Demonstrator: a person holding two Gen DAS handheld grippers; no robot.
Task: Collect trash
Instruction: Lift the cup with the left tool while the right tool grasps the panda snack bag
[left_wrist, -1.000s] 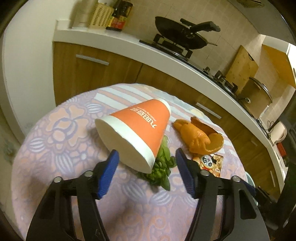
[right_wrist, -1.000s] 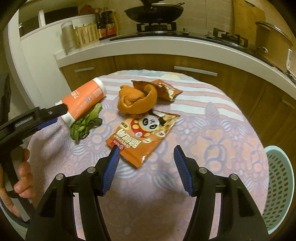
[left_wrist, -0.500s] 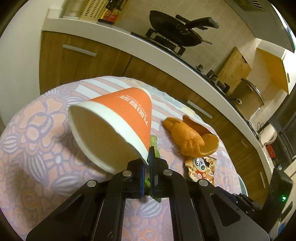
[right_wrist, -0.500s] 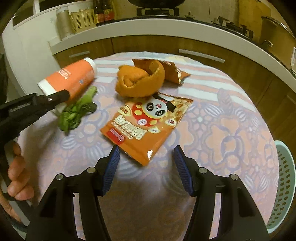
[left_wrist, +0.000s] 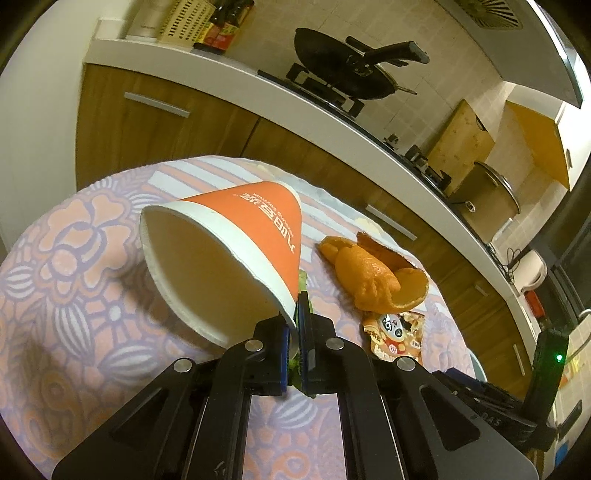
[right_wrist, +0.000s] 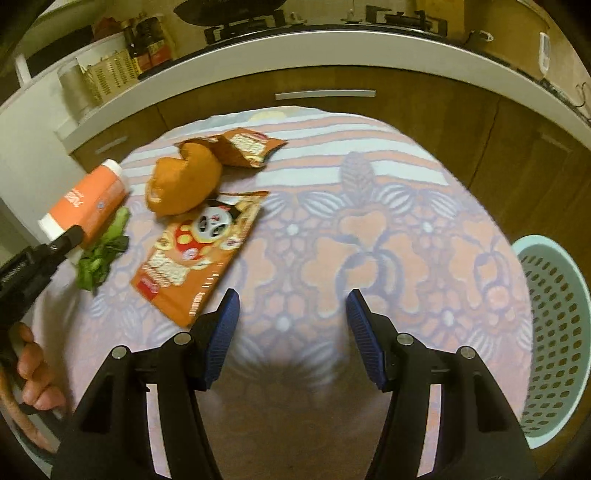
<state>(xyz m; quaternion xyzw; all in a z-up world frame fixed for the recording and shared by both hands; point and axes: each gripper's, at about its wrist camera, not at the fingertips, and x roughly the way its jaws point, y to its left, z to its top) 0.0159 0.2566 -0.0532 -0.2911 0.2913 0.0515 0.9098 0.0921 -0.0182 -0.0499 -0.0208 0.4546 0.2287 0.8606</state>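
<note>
My left gripper (left_wrist: 293, 321) is shut on the rim of an orange and white paper cup (left_wrist: 240, 236) and holds it on its side, lifted a little over the table; the cup also shows at the left of the right wrist view (right_wrist: 88, 199). Green leaves (right_wrist: 101, 254) lie under it. An orange peel (right_wrist: 181, 184), a panda snack bag (right_wrist: 199, 247) and a second torn wrapper (right_wrist: 247, 146) lie on the round floral tablecloth (right_wrist: 369, 229). My right gripper (right_wrist: 291, 325) is open and empty above the cloth, right of the panda bag.
A pale green perforated basket (right_wrist: 554, 332) stands beside the table's right edge. A kitchen counter (left_wrist: 258, 92) with a wok (left_wrist: 347, 70), bottles and a pot runs behind the table. The person's hand (right_wrist: 33, 369) holds the left gripper's handle.
My left gripper shut on the cup's rim and lifted it. My right gripper moved right, away from the panda bag, and stayed open.
</note>
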